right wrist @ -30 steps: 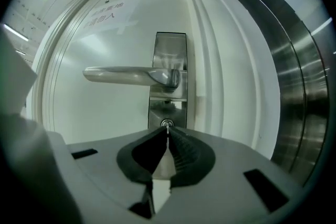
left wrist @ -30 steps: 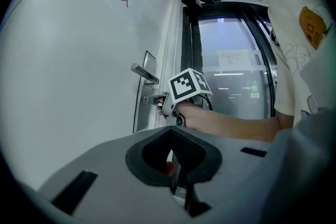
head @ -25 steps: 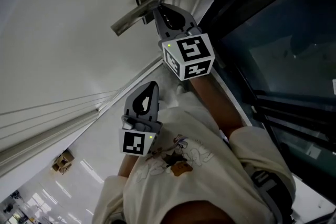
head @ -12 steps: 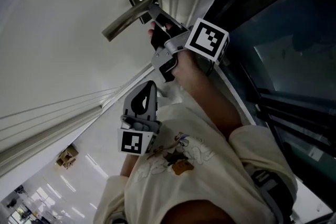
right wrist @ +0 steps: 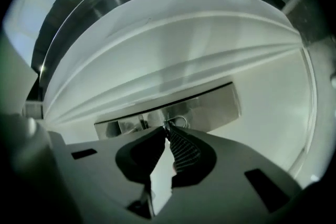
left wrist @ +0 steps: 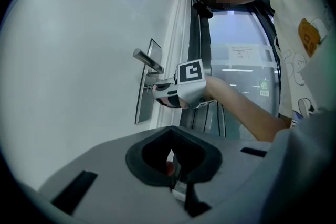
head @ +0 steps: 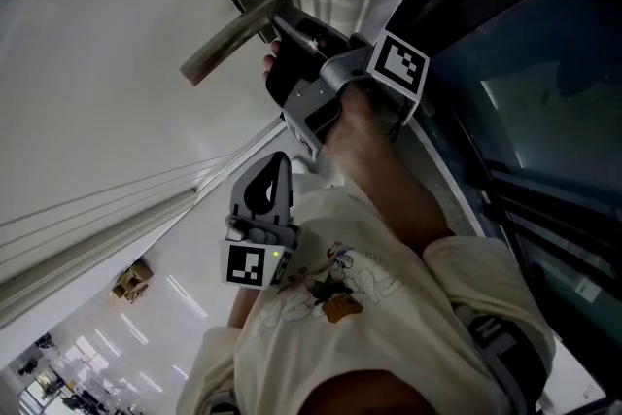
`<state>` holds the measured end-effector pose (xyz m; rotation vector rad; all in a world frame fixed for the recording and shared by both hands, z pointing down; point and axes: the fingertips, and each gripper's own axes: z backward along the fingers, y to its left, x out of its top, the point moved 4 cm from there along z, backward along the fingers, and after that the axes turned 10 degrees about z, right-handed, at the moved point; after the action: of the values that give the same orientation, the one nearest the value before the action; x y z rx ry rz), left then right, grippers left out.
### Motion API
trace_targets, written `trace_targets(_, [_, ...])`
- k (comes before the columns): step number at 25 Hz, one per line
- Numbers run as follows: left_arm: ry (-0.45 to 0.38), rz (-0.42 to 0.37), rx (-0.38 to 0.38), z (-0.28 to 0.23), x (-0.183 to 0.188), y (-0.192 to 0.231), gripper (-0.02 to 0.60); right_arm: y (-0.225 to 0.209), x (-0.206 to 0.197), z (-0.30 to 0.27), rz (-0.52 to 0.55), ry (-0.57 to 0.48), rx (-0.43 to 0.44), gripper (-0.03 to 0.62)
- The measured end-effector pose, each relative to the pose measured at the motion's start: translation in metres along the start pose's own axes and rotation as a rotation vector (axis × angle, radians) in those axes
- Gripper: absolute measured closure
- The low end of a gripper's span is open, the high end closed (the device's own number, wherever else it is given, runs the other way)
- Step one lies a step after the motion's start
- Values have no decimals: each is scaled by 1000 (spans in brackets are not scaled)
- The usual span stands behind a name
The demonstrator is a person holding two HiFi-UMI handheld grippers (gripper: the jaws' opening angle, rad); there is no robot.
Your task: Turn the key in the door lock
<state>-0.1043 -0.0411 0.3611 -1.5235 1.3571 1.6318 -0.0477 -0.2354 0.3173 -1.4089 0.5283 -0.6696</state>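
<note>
- Right gripper (right wrist: pixel 167 129): jaws pinched on the key (right wrist: pixel 167 123) at the lock plate (right wrist: pixel 210 105); roll squarely about the key's axis.
- Left gripper (left wrist: pixel 171 136): closed, empty; keep it near you.

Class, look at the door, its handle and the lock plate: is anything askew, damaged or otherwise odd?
Nothing stands out. The lever handle and lock plate look intact, and the key sits in the lock between the tips of the right claw.
</note>
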Motion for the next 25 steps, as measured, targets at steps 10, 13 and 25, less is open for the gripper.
trace_targets(10, [53, -10, 16, 4, -5, 0, 578, -3, -6, 0, -474, -5, 142, 571])
trace_targets(13, [57, -18, 22, 5, -5, 0, 578, 1, -4, 1, -369, 23, 137, 566])
trace_targets(25, [-107, -20, 11, -12, 47, 14, 578, 30, -14, 50, 446, 165, 112, 586])
